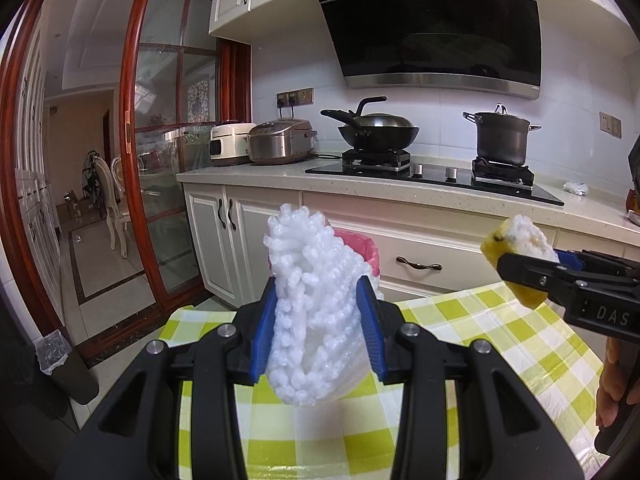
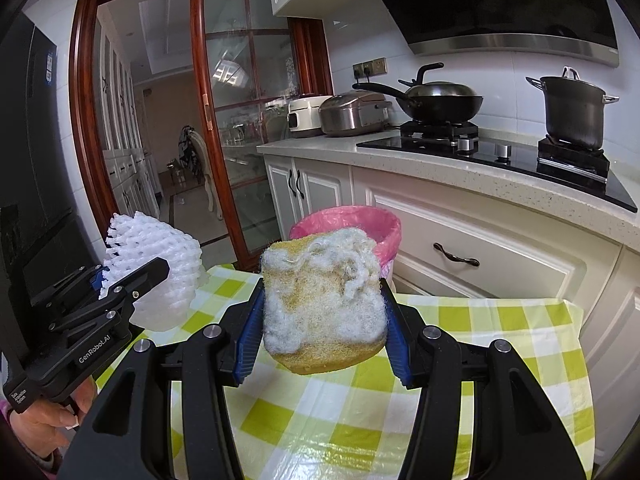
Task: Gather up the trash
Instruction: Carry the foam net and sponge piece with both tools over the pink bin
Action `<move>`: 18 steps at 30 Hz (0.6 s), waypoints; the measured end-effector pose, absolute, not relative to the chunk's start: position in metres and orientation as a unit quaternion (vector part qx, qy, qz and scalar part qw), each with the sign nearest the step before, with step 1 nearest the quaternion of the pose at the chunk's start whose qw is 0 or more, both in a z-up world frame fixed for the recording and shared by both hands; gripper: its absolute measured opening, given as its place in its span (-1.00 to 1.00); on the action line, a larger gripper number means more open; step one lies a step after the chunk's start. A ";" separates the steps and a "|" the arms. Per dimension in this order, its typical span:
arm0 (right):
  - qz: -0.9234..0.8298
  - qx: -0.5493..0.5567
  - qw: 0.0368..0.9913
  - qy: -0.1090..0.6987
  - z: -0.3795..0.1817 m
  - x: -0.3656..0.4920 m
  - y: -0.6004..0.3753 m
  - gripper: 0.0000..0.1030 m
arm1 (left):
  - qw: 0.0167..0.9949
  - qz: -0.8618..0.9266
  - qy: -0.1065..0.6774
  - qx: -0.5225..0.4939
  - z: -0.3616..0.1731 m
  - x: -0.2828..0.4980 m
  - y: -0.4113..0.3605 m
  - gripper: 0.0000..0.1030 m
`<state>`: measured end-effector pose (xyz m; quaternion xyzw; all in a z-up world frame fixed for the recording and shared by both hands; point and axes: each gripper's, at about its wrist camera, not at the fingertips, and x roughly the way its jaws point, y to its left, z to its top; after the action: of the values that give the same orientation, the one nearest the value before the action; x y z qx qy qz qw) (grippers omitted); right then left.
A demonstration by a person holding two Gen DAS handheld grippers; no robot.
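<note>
Left tongs (image 1: 320,332) grip foam netting (image 1: 312,304), right tongs (image 2: 320,336) a worn sponge (image 2: 324,300); both lifted, neither yet in the pink-lined bin (image 2: 384,228).

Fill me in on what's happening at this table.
A person is clearing trash with a handheld tool in each hand. The left tool is shut on a white foam fruit net, and the right tool is shut on a worn yellow sponge. Both items are held up off the green checked tablecloth. A bin with a pink liner stands just past the table's far edge, in front of the kitchen cabinets. Nothing has been dropped in from these grips yet.
</note>
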<state>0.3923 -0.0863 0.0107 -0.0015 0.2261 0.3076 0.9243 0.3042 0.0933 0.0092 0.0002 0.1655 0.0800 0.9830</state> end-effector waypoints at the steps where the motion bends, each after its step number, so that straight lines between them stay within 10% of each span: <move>1: 0.309 -0.002 0.924 0.226 0.012 0.397 -0.085 -0.01 | 0.983 0.078 0.166 -0.001 0.010 0.308 0.094 -0.26; 18: 0.339 0.007 0.907 0.249 0.009 0.520 -0.056 -0.01 | 0.983 0.066 0.173 -0.015 0.027 0.424 0.127 -0.25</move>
<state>0.5204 -0.0556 0.0093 0.0071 0.2487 0.3389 0.9073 0.4236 0.1275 0.0271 -0.0155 0.1730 0.0663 0.9826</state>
